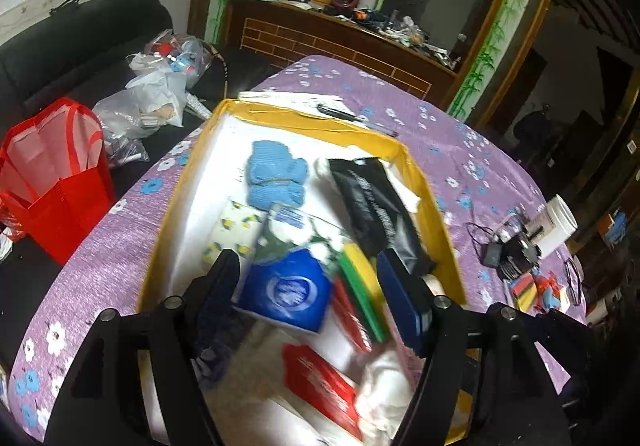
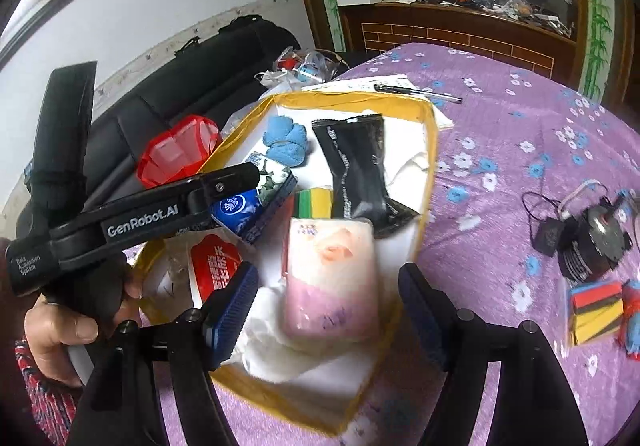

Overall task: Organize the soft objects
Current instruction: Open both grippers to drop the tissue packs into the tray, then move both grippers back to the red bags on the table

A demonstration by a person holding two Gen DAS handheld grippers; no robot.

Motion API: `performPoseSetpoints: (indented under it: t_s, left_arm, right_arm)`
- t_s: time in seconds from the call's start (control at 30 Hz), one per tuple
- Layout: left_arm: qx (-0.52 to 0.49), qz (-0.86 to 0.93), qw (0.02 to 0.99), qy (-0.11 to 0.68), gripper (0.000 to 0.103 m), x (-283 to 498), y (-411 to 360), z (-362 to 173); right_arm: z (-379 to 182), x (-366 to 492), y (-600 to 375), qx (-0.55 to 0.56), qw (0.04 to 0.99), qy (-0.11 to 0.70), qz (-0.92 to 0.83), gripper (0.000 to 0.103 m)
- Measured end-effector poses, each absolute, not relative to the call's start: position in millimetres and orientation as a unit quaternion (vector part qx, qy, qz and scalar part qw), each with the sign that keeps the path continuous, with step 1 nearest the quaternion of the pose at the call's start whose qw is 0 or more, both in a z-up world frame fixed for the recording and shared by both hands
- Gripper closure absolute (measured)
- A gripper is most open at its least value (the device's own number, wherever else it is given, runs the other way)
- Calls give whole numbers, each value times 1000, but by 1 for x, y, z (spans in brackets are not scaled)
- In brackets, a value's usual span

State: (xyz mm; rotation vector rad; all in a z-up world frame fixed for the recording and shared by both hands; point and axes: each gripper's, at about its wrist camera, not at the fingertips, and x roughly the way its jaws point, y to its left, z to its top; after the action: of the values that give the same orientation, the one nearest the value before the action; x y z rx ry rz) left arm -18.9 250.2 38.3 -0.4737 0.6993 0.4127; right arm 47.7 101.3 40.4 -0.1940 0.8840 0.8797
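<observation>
A yellow-walled box (image 1: pixel 426 186) with a white lining sits on the purple flowered tablecloth and holds soft goods. My left gripper (image 1: pixel 312 288) hangs open over it. A blue tissue pack (image 1: pixel 286 292) lies below and between its fingers, with a gap on each side. Around the pack are a blue cloth bundle (image 1: pixel 276 176), a black packet (image 1: pixel 376 206), a lemon-print pack (image 1: pixel 236 232), a green and yellow sponge (image 1: pixel 360 286) and a red pack (image 1: pixel 320 382). My right gripper (image 2: pixel 328 308) is open too, straddling a pink and white tissue pack (image 2: pixel 332 278) without touching it.
A hand (image 2: pixel 60 322) holds the left gripper. A pen (image 2: pixel 416 92) and papers lie past the box. Right of it are a small motor with cables (image 2: pixel 592 242) and striped sponges (image 2: pixel 596 310). A red bag (image 1: pixel 60 182) and plastic bags sit on the black sofa at left.
</observation>
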Motion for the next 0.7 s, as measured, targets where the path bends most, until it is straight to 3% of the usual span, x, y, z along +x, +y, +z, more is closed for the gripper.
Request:
performPoseSetpoints:
  t_s: [0.43, 0.7]
  left_arm:
    - [-169, 139, 912, 347, 32, -1, 169, 59]
    - [-119, 65, 919, 370, 32, 24, 93, 58]
  right_arm:
    - [49, 73, -7, -30, 829, 417, 372, 28]
    - [46, 140, -125, 11, 878, 418, 232, 25]
